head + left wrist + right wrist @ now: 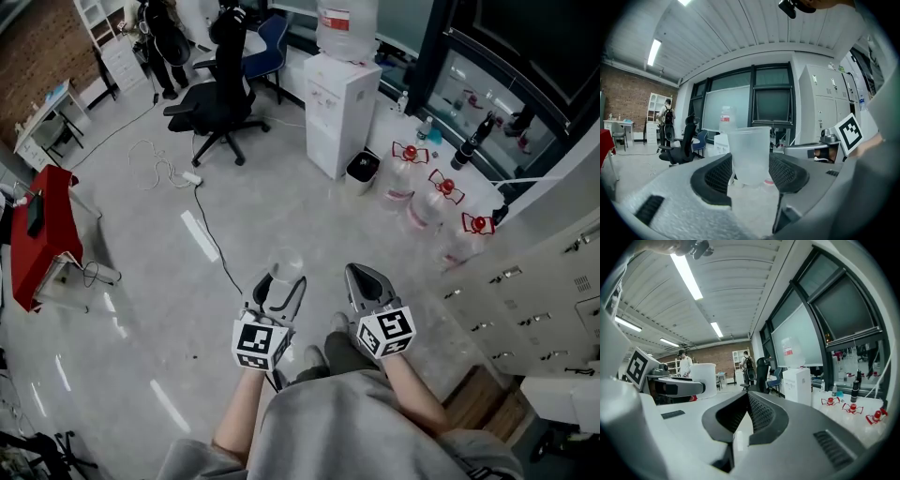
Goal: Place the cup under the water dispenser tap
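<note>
A translucent plastic cup (286,265) stands upright between the jaws of my left gripper (281,286), which is shut on it at chest height over the floor. In the left gripper view the cup (750,154) fills the gap between the black pads (717,176). The white water dispenser (342,108) with a big bottle on top stands some way ahead against the window wall, and shows as the dispenser (723,140) behind the cup. My right gripper (367,281) is beside the left one, shut with nothing in it; its tips (747,394) touch, and the dispenser (797,385) shows beyond them.
A black office chair (220,89) stands left of the dispenser, a small black bin (362,167) at its right foot. Water jugs with red handles (427,202) line the window wall. A cable (202,202) crosses the floor. Lockers (525,300) are on the right, a red table (42,230) far left.
</note>
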A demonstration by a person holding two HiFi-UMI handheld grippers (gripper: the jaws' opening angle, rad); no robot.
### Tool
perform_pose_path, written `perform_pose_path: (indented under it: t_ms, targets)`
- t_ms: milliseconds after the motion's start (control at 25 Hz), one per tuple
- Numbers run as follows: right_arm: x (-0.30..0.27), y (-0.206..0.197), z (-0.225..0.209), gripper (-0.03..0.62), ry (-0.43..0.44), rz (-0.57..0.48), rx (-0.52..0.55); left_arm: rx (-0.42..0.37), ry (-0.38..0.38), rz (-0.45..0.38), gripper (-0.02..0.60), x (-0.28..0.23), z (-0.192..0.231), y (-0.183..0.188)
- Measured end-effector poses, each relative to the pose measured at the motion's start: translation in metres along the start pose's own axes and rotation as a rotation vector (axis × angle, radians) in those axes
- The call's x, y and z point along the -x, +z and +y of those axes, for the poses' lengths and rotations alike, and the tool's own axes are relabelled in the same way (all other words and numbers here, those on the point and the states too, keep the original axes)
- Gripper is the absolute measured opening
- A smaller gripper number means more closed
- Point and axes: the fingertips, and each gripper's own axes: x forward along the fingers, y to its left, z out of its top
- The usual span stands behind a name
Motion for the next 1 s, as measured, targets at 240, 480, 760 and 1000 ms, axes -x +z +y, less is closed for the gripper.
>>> perform_pose_path:
  t_ms: [240, 480, 760, 1000]
  targets:
    - [-0.035, -0.001, -0.041, 0.011, -0.024, 0.008, -0.015, -0.009, -0.025, 0.016, 0.249, -0.051, 0.015, 0.001]
    - [-0.084, 0.01, -0.088, 0.011, -0.037, -0.003, -0.028, -0.025, -0.045, 0.032, 0.249, -0.113, 0.037, 0.011]
    - [-0.133, 0.019, -0.135, 0.011, -0.036, 0.0, -0.042, -0.039, -0.046, 0.055, 0.249, -0.175, 0.061, 0.022]
    - [-0.165, 0.022, -0.169, 0.011, -0.032, 0.011, -0.062, -0.045, -0.048, 0.077, 0.249, -0.22, 0.075, 0.025]
